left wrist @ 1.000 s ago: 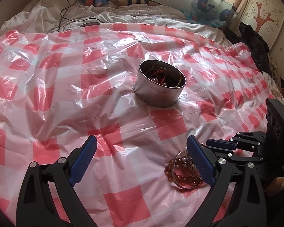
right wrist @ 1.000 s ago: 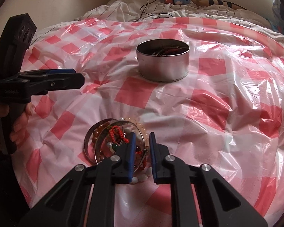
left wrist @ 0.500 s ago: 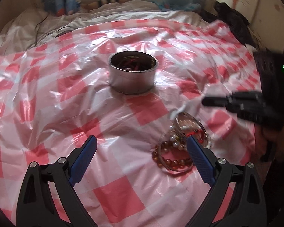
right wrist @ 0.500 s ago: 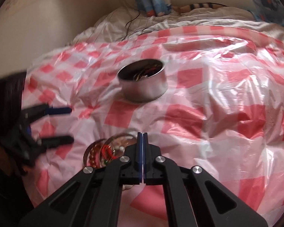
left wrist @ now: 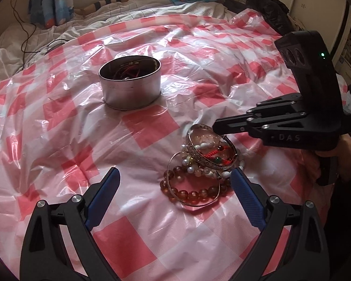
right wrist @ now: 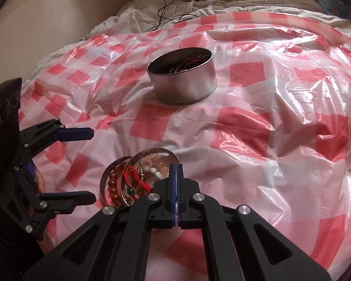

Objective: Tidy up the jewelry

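Note:
A pile of jewelry lies on the checked plastic sheet: a silver bangle (left wrist: 200,155), an amber bead bracelet (left wrist: 191,194), white beads and a red cord piece (right wrist: 138,179). My right gripper (left wrist: 216,127) (right wrist: 175,167) is shut on the silver bangle's rim (right wrist: 152,151) and tilts it up off the pile. My left gripper (left wrist: 175,199) is open and empty, just short of the pile; it shows at the left of the right wrist view (right wrist: 89,164). A round metal tin (left wrist: 129,83) (right wrist: 182,77) holding several pieces stands farther back.
The red and white plastic sheet (left wrist: 58,126) covers a soft bed and is wrinkled. White bedding with a black cable (left wrist: 25,39) lies behind it. A dark garment (left wrist: 266,7) sits at the far right by the wall.
My right gripper closed on the silver bangle and tipped its rim up. My left gripper swung right, so the pile now sits between its fingers.

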Tool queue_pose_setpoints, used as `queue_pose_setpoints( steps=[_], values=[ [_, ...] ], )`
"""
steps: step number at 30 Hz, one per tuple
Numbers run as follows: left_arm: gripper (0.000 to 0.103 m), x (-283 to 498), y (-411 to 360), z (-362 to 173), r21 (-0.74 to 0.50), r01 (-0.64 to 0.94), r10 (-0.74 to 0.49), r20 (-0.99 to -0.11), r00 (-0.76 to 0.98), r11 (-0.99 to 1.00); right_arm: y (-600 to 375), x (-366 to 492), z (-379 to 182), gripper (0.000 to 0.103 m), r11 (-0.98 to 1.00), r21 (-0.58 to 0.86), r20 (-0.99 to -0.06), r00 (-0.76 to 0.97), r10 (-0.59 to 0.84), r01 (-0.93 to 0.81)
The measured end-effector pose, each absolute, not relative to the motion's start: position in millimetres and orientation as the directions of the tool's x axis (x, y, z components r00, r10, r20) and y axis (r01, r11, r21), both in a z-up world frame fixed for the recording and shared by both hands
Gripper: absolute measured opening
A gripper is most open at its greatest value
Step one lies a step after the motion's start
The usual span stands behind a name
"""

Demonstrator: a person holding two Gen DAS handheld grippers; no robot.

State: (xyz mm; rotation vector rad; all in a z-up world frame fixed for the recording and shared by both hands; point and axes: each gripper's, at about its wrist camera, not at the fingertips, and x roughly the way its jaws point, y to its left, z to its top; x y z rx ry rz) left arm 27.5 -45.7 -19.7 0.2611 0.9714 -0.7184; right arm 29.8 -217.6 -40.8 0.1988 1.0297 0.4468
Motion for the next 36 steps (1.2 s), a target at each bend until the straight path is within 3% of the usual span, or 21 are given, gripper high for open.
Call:
queue_pose_setpoints(
  steps=[10,15,20,22,23,26,30,31,36],
  values=[
    [0.092,27,-51,-23,-0.120,0.673,-0.455,-0.820,0.347,0.730,-208,30,-44,0.001,0.911,0.293,-0.789,0.465,0.402,-0.291],
    [0.091,28,-55,-22,-0.139,0.679,-0.489,-0.797,0.355,0.721,-234,28,-24,0.000,0.902,0.361,-0.722,0.541,0.431,-0.237],
    [0.091,27,-55,-21,-0.137,0.691,-0.500,-0.789,0.356,0.710,-239,32,-20,0.003,0.868,0.427,-0.702,0.511,0.495,-0.255],
    [0.091,25,-55,-18,-0.135,0.700,-0.509,-0.783,0.358,0.701,-229,29,-19,0.075,0.880,0.383,-0.717,0.511,0.475,-0.281],
    [0.091,25,-56,-18,-0.133,0.703,-0.509,-0.783,0.358,0.699,-223,25,-16,0.078,0.896,0.327,-0.715,0.542,0.442,-0.299],
    [0.091,24,-58,-21,-0.124,0.706,-0.497,-0.794,0.350,0.697,-212,22,-18,0.072,0.911,0.250,-0.735,0.548,0.400,-0.329],
    [0.091,22,-59,-22,-0.112,0.711,-0.489,-0.798,0.352,0.694,-217,27,-26,0.034,0.917,0.259,-0.759,0.524,0.388,-0.304],
    [0.091,22,-58,-21,-0.115,0.709,-0.490,-0.797,0.352,0.696,-217,27,-27,0.029,0.914,0.262,-0.760,0.517,0.393,-0.309],
    [0.091,23,-57,-22,-0.119,0.704,-0.489,-0.798,0.352,0.700,-203,28,-39,0.029,0.916,0.221,-0.796,0.482,0.367,-0.333]
  ],
)
